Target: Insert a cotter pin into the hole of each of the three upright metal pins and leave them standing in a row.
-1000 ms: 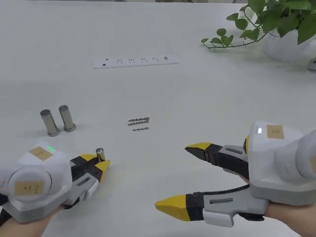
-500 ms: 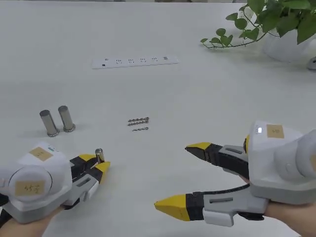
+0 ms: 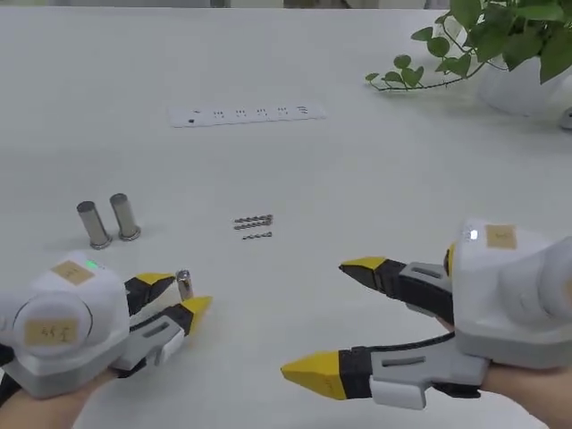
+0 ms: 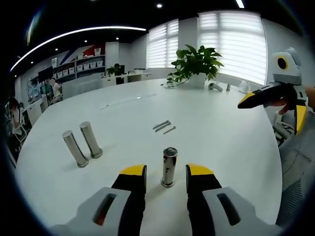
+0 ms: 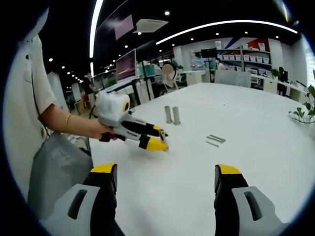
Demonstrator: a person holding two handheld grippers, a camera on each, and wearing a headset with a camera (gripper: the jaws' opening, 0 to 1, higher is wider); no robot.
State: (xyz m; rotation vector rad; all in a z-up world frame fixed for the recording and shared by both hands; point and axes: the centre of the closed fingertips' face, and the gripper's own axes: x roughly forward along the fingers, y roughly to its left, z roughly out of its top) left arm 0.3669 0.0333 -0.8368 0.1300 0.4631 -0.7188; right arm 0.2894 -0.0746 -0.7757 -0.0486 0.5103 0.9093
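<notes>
Since half a second ago the left tool (image 3: 183, 293) has opened: its yellow-tipped jaws, then pressed against a pin (image 4: 169, 166), now stand apart on either side of it without touching. That pin is a short, polished steel cylinder with a flared foot, and it stands upright on the tabletop (image 3: 357, 161) between the jaw tips. The right tool (image 3: 315, 316) hovers well off to the right with its jaws spread wide and nothing between them. Both tools have white rounded bodies, black jaw arms and yellow wedge tips.

Two more pins (image 3: 107, 220) of the same make stand upright side by side, close together, farther back on the left. Three cotter pins (image 3: 253, 223), thin and silvery, lie flat near the middle of the tabletop: two are together and the third is just in front of them.

A long white power strip (image 3: 248, 113) lies flat farther back. A leafy green plant (image 3: 500, 36) in a white pot (image 3: 523, 85) sits at the far right corner. The tabletop is smooth, matte and white. Around it is an open office with slatted blinds (image 4: 231, 39) over the windows, shelves (image 4: 83, 66) along one wall and curved light strips overhead.
</notes>
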